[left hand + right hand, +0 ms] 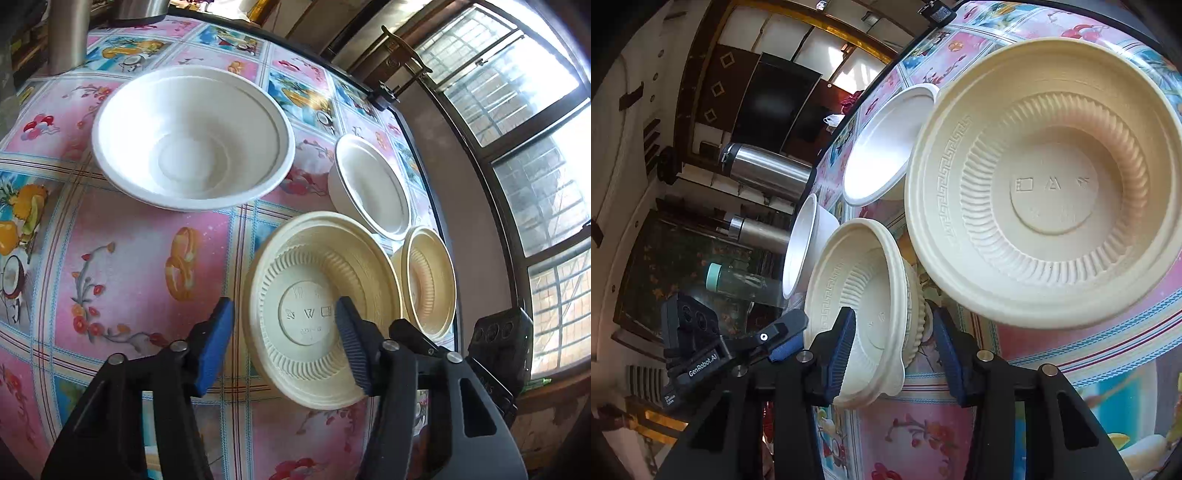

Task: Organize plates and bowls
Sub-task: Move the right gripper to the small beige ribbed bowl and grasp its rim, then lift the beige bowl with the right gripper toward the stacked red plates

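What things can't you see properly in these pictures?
- Left wrist view: the tiny print in the cream bowl is too small to read, and the left gripper partly covers it.
- Left wrist view: the steel flask is cut off by the top edge.
- Right wrist view: the white bowl is seen edge-on, so its inside is hidden.

The left gripper (282,339) reaches forward and down, its 2 blue-padded fingers (216,343) spread wide apart. The right gripper (895,350) is angled steeply, its 2 fingers (842,347) also parted with a clear gap between the pads. In the right wrist view the left gripper (783,338) sits just beside the right one, on its left.
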A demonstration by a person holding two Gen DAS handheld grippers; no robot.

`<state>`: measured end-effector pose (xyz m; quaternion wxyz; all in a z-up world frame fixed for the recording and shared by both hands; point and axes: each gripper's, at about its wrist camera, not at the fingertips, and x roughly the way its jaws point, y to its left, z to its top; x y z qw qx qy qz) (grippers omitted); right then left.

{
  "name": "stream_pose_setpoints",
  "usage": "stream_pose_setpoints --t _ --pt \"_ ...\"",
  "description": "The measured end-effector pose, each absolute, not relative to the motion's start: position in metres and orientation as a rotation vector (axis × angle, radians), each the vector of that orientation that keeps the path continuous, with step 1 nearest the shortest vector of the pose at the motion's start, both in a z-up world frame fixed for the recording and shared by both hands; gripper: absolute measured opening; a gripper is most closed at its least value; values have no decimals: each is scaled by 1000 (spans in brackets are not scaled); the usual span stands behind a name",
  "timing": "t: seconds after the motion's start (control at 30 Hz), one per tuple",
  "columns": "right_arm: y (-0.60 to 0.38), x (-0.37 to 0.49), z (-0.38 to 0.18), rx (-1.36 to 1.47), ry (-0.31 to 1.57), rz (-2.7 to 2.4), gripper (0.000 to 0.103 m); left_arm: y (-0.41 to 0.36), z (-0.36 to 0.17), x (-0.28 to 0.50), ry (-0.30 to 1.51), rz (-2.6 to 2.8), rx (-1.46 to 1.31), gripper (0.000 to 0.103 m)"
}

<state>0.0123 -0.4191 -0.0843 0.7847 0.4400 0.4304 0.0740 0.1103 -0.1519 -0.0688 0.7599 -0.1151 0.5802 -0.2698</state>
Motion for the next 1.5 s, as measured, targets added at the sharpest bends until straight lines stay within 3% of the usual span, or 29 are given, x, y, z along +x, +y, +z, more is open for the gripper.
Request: stream_pose_setpoints --t 0.2,0.33,1.03,1.5 --pt "-419 10 -84 944 916 145 33 -152 -86 113 1295 -557 -259 19" --pt "-420 9 -85 942 916 125 15 -146 -82 113 1267 -537 -259 8" --pt "-412 1 -79 917 876 130 9 -130 -81 95 1263 -554 -293 7" --pt "-351 -4 -74 858 853 256 9 -56 -73 65 1196 -485 -353 8"
